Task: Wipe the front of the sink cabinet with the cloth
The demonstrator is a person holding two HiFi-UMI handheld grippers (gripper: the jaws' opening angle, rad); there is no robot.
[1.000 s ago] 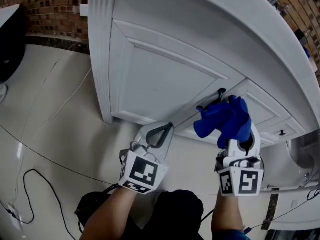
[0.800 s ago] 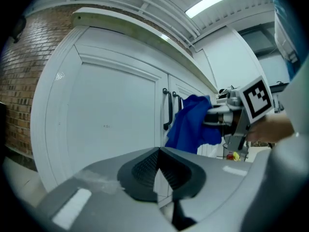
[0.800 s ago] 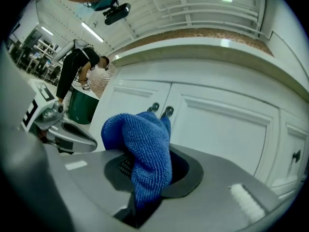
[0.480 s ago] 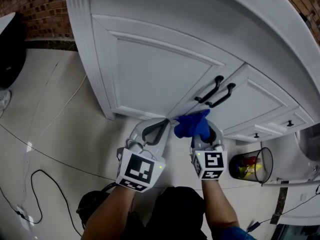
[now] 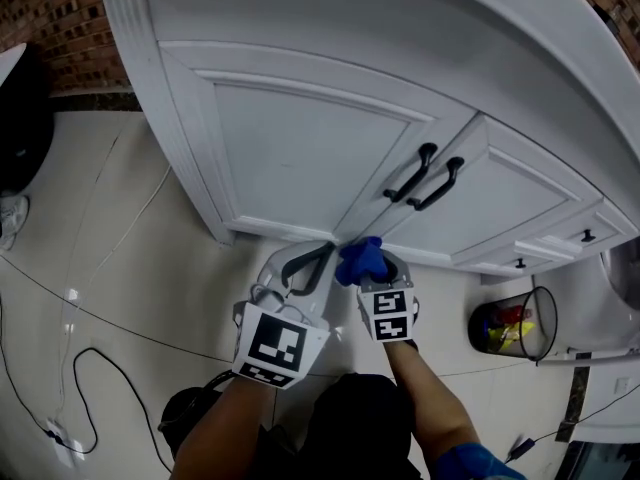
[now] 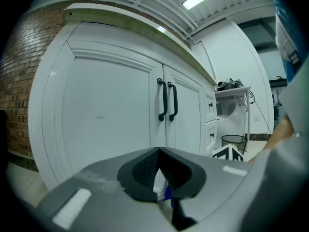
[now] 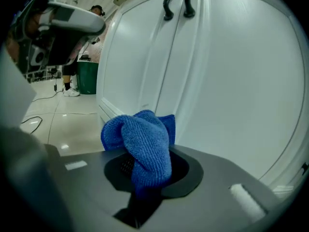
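The white sink cabinet (image 5: 300, 148) has two panelled doors with a pair of black handles (image 5: 428, 178) at the middle seam. My right gripper (image 5: 372, 268) is shut on a bunched blue cloth (image 5: 362, 261), low at the seam by the cabinet's bottom edge. In the right gripper view the cloth (image 7: 145, 144) bulges over the pads, close to the door front (image 7: 231, 81). My left gripper (image 5: 326, 252) is just to the left, shut and holding nothing. In the left gripper view it points at the doors (image 6: 106, 115) and handles (image 6: 167, 100).
A black wire bin (image 5: 512, 328) with colourful litter stands on the tiled floor at the right. A black cable (image 5: 60, 368) trails over the floor at the left. Brick wall (image 5: 80, 38) meets the cabinet's left side. A person (image 7: 72, 71) stands far behind.
My right gripper has carried the cloth down and left, from beside the handles to the cabinet's bottom edge next to the left gripper. The left gripper has barely moved.
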